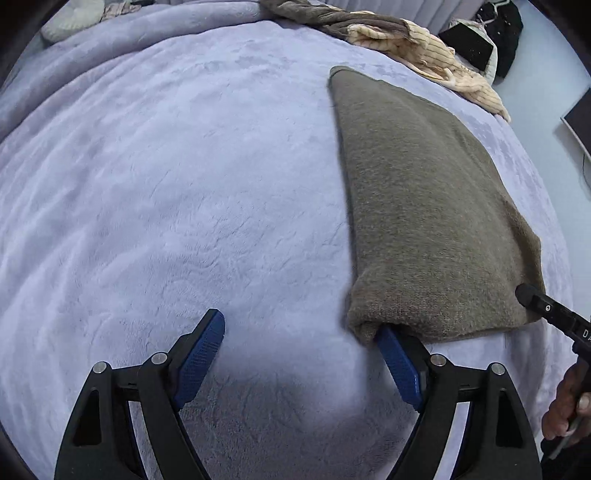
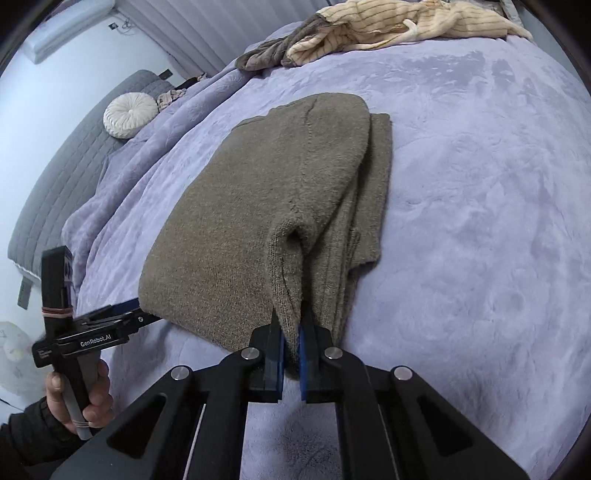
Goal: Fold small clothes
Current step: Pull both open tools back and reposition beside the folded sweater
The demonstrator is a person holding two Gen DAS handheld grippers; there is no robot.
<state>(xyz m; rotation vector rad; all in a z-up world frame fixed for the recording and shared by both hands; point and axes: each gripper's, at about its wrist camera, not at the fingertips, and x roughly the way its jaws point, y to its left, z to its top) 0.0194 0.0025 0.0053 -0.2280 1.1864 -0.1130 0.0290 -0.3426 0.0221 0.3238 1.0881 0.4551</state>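
A grey-brown knit garment (image 1: 424,206) lies folded into a long strip on the lavender blanket (image 1: 184,203); it also shows in the right wrist view (image 2: 258,221). My left gripper (image 1: 299,339) is open; its right finger tip sits under the garment's near left corner, its left finger on bare blanket. My right gripper (image 2: 291,354) is shut on the garment's near right edge, the cloth bunched between the blue pads (image 2: 303,354). The right gripper's tip also shows in the left wrist view (image 1: 535,302), and the left gripper shows at the garment's left corner (image 2: 122,317).
A pile of cream striped and grey clothes (image 2: 369,33) lies at the far edge of the bed (image 1: 424,51). A round white cushion (image 2: 129,114) and a grey quilted headboard (image 2: 66,177) are at the left. Dark items (image 1: 491,37) lie beyond the bed.
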